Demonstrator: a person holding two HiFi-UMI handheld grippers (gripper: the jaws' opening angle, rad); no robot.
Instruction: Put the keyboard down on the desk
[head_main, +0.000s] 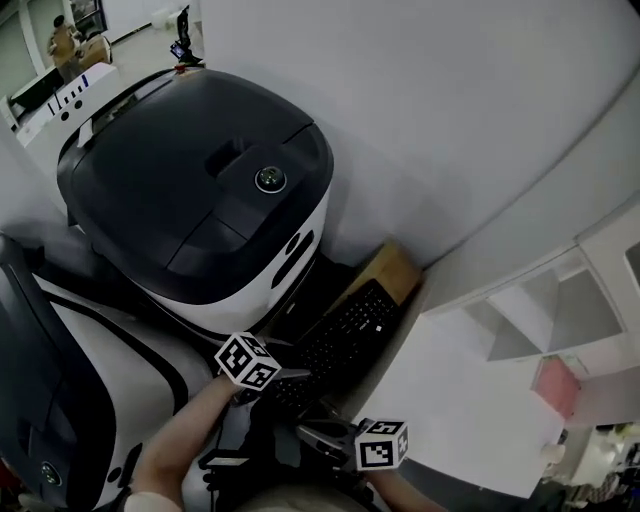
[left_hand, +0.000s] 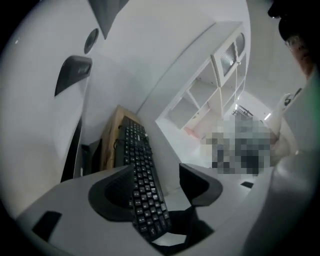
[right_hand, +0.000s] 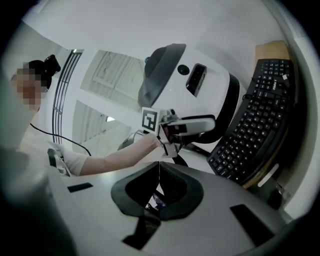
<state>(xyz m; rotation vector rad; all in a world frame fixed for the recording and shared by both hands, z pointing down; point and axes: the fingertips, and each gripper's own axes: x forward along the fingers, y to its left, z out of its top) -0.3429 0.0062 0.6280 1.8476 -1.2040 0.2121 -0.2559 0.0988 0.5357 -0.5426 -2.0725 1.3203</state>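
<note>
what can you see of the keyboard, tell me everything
The keyboard is black, full-size and plastic-looking, with rows of dark keys bearing pale legends and one small pale patch near its far end. It lies lengthwise on a tan wooden board, in the narrow gap between a big black-and-white machine and a white surface. Its near end sits between the open jaws of the left gripper, close by one pad and clear of the other; whether that pad touches it I cannot tell.

Keyboard (head_main: 345, 335) on board (head_main: 392, 272) — beside machine (head_main: 190, 170)
</note>
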